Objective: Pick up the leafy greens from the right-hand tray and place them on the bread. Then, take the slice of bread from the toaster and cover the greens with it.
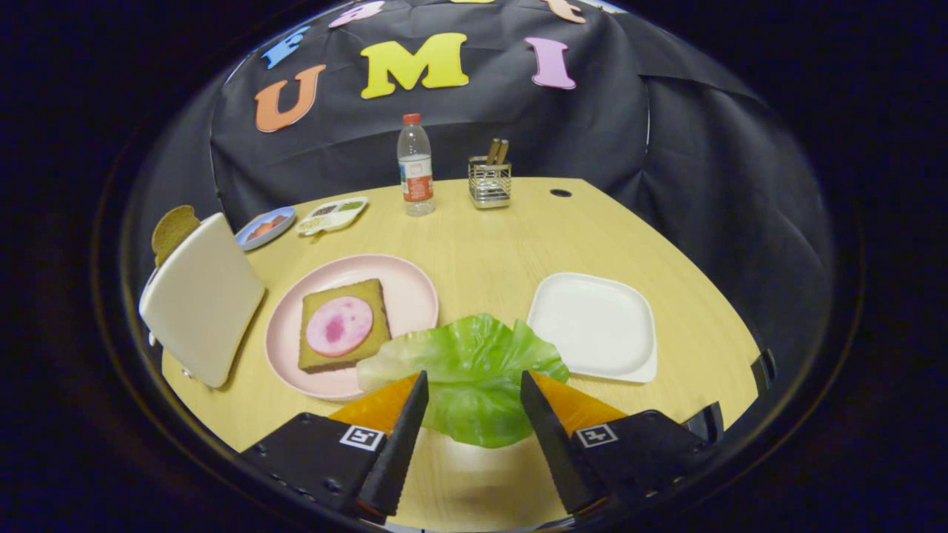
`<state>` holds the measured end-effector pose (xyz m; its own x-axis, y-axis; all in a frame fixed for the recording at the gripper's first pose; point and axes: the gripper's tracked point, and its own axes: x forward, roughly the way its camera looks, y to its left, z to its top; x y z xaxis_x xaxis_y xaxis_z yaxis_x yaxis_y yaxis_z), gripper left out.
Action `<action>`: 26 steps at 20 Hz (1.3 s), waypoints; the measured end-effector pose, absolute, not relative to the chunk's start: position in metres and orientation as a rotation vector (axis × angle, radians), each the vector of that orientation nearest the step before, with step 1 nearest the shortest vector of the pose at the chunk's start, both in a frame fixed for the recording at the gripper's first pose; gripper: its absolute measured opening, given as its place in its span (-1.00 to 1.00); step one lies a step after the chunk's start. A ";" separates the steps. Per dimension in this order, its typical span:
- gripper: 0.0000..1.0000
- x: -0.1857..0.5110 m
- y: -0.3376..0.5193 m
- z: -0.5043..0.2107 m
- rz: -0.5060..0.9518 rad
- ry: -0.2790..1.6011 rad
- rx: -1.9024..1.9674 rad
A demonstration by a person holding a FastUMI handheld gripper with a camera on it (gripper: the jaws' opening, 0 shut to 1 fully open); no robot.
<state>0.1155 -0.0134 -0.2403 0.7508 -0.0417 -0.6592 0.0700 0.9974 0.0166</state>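
Observation:
A green lettuce leaf (474, 355) hangs between the fingers of my gripper (474, 381), which is shut on it. The leaf is off the table and casts a shadow beneath. Its left edge overlaps the near rim of a pink plate (415, 289). On that plate lies a brown bread slice (370, 296) topped with a round pink slice of ham (339, 326), just ahead and to the left of the fingers. A white toaster (201, 296) stands left of the plate with a bread slice (174, 229) poking out of its top. The white tray (596, 326) ahead on the right is bare.
At the back of the wooden table (489, 244) stand a water bottle (415, 166) and a wire caddy (489, 181) with utensils. A blue dish (265, 226) and a small divided tray (333, 215) sit behind the toaster. The table edge curves round on the right.

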 end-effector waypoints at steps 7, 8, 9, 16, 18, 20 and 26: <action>0.84 0.115 -0.003 -0.267 -0.040 0.766 0.037; 0.83 0.113 -0.002 -0.267 -0.039 0.776 0.064; 0.57 0.116 -0.006 -0.265 -0.044 0.759 0.060; -0.99 0.113 -0.008 -0.255 -0.045 0.729 0.166; -0.99 0.112 -0.010 -0.236 -0.046 0.691 0.157; -0.99 0.120 -0.004 -0.215 -0.034 0.657 0.162; -1.00 0.155 0.074 -0.201 0.075 0.633 0.063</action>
<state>0.1549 0.0736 -0.2005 0.8039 0.0895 -0.5880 -0.0508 0.9953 0.0820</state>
